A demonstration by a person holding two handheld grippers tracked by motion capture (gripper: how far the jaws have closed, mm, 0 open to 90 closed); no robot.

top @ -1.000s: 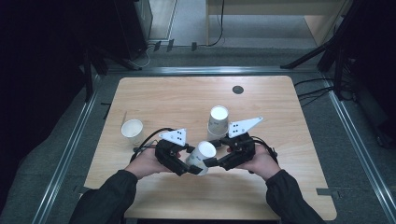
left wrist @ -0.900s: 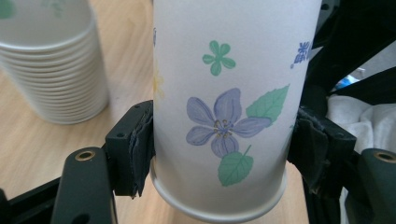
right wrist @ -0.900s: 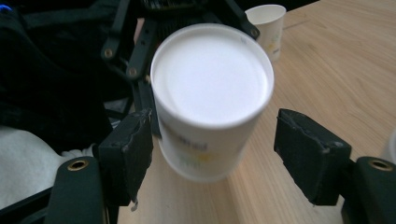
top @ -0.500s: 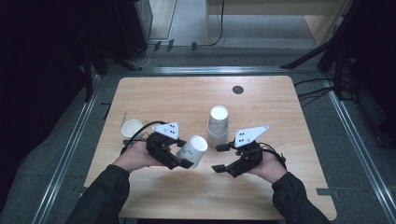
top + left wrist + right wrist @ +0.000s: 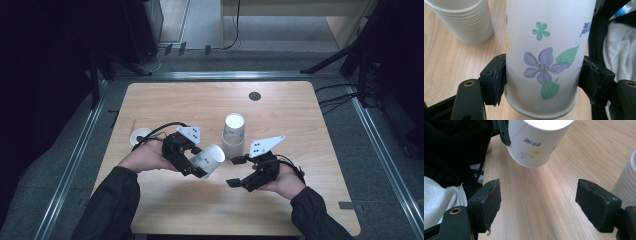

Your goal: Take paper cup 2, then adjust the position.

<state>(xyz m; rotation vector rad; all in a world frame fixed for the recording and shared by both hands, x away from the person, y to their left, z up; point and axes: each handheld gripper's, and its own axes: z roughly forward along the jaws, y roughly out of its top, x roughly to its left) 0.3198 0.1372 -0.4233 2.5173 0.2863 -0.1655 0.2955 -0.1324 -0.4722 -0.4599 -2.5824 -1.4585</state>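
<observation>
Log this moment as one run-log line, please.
left tongs: shut on flowered paper cup, tilted above table | right tongs: open, just opened, nothing between | cup stack: upright

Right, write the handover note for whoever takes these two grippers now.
Left gripper: shut on the flowered paper cup, held tilted above the table.
Right gripper: open, nothing between its jaws, which have just been opening.
Cup stack: upright mid-table, just behind the grippers. Single cup: standing apart at the left edge.
Done: one cup is in the left gripper alone.
Left, probably: set that cup down; where is not evident.
</observation>
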